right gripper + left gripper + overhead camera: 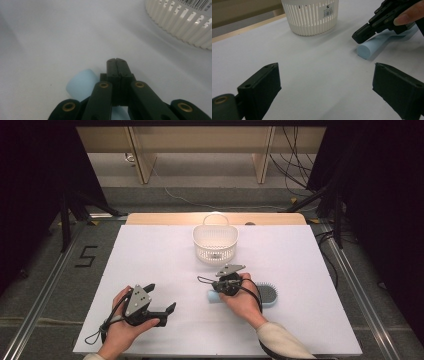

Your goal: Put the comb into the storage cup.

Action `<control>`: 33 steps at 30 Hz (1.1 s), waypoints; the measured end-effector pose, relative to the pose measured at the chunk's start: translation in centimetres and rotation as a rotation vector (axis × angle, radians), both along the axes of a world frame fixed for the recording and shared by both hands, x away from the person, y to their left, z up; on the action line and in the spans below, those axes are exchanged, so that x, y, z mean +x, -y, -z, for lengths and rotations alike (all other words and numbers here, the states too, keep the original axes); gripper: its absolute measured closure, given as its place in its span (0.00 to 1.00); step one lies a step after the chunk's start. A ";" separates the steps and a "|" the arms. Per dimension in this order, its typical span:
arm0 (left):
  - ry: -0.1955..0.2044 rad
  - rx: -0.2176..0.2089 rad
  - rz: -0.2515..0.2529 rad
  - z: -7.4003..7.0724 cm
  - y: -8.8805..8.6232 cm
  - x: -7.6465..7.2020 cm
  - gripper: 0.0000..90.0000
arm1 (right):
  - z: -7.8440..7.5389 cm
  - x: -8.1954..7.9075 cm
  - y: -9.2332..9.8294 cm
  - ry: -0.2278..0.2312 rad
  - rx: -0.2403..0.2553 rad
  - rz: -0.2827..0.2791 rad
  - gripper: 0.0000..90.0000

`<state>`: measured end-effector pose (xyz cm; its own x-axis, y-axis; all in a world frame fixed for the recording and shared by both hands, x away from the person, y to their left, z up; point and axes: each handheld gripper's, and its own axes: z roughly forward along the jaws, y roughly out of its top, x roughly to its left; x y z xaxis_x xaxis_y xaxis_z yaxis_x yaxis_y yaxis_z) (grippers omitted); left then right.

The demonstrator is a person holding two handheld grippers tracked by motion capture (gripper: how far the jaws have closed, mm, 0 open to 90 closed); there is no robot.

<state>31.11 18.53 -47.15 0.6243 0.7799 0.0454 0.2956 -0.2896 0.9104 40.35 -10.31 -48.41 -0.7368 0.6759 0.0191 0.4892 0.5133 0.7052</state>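
Pale-blue hairbrush (260, 296) flat on white tabletop (150, 255), right gripper (116, 62) fingers clenched empty just above its handle; left gripper (324, 85) fingers released, well apart; white basket (215, 242) beyond

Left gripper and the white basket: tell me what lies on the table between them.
Nothing: in the left gripper view, bare white table runs from the open left gripper up to the basket. The blue brush handle lies off to the side.
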 end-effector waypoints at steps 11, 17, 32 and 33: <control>0.000 0.002 0.002 0.0 0.0 0.0 0.08 | 0.1 0.2 -0.3 -0.024 -0.006 0.007 1.00; -0.001 0.003 0.005 0.0 0.0 0.0 0.08 | 0.2 0.3 -0.4 -0.038 -0.012 0.005 1.00; -0.007 0.004 0.009 0.1 -0.1 -0.1 0.08 | -0.1 -0.1 -0.5 -0.101 -0.064 -0.034 1.00; -0.006 0.004 0.009 0.1 -0.1 -0.1 0.08 | -0.1 -0.2 -0.5 -0.101 -0.069 -0.045 1.00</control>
<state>31.05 18.63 -47.21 0.6315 0.7741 0.0445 0.2983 -0.2955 0.9076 40.19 -9.81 -48.29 -0.7633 0.6442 0.0490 0.5310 0.5823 0.6155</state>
